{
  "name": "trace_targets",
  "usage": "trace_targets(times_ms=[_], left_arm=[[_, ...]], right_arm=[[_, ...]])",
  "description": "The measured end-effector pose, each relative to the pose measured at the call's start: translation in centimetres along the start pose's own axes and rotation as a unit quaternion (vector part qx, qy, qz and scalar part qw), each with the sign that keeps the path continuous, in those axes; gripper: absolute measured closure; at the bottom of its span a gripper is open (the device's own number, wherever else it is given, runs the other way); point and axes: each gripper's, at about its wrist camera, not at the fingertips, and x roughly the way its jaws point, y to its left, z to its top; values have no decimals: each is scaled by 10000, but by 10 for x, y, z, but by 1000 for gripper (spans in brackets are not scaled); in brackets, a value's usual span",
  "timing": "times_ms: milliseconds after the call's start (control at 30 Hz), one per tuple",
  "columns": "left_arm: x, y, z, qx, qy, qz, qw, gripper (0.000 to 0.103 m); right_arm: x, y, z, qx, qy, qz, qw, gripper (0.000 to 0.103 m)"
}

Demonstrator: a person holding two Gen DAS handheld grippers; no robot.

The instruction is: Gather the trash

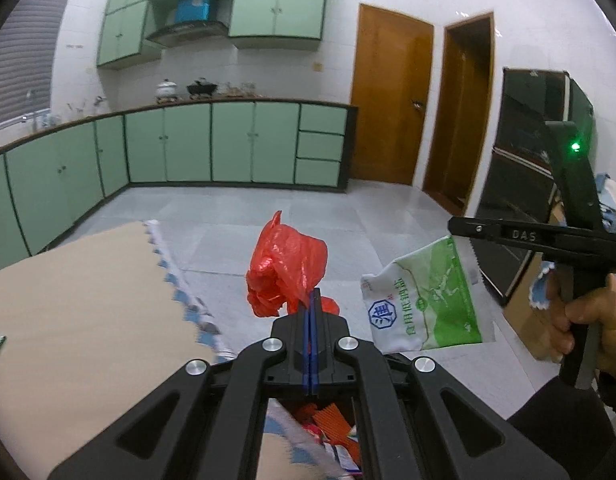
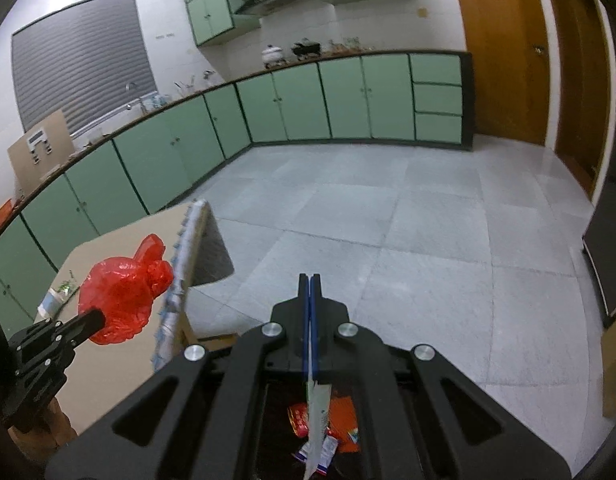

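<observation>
- progress: both tools are loaded. the left tool is clenched on a crumpled red plastic bag; the right tool is clenched on a green-and-white salt packet, which the right wrist view shows only edge-on, hanging below the blue pads.
- judged stage: two pieces are picked up and carried in the air, not yet dropped.
- trash container: a dark bin seen through both tool frames, at 6 o'clock in each wrist view, already holding red and orange wrappers. it appears to lie under both tools, so release looks like the step left.
- what remains: small scraps lie on the desk at its far edge, at 9 o'clock in the right wrist view, beside a rolled patterned cloth; these look uncollected.
- red bag relative to its tool: bunched above and ahead of the pads, from 11 to 12 o'clock of the tips, over the floor just beside the desk edge.
- salt packet relative to the left tool: at 3 o'clock, near but apart, hanging from the right tool held by a hand.
</observation>
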Motion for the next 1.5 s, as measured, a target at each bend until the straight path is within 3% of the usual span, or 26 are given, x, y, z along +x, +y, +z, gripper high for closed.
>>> trace_targets(times_ms=[267, 533, 633, 667, 700, 767, 1000, 1100, 1233, 1333, 1500], left_arm=[[30, -22, -14, 116, 445, -149, 9988, 102], [41, -30, -21, 156, 625, -185, 9978, 102], [44, -33, -19, 165, 670, -174, 9975, 102], [45, -34, -17, 167, 673, -176, 9974, 102], [45, -35, -17, 175, 674, -178, 9974, 102], [45, -37, -17, 206, 678, -176, 9973, 102], [50, -35, -17, 191, 751, -145, 9969, 100], [53, -37, -17, 183, 785, -155, 9966, 96], [54, -38, -17, 188, 772, -140, 9967, 82], [54, -36, -17, 194, 754, -123, 9969, 81], [40, -26, -17, 106, 632, 4, 9979, 70]], right_arm=[[29, -16, -25, 213, 387, -89, 9990, 103], [44, -21, -36, 297, 634, -102, 9975, 102], [46, -21, -42, 277, 721, -165, 9969, 97], [46, -22, -42, 309, 730, -164, 9967, 92], [44, -22, -43, 324, 689, -201, 9969, 81], [43, -20, -42, 317, 621, -230, 9973, 72], [24, -20, -33, 345, 349, -181, 9986, 72], [18, -20, -27, 339, 281, -171, 9989, 72], [14, -20, -25, 330, 271, -132, 9990, 71], [12, -21, -26, 335, 256, -112, 9990, 71], [7, -16, -24, 317, 239, -72, 9992, 70]])
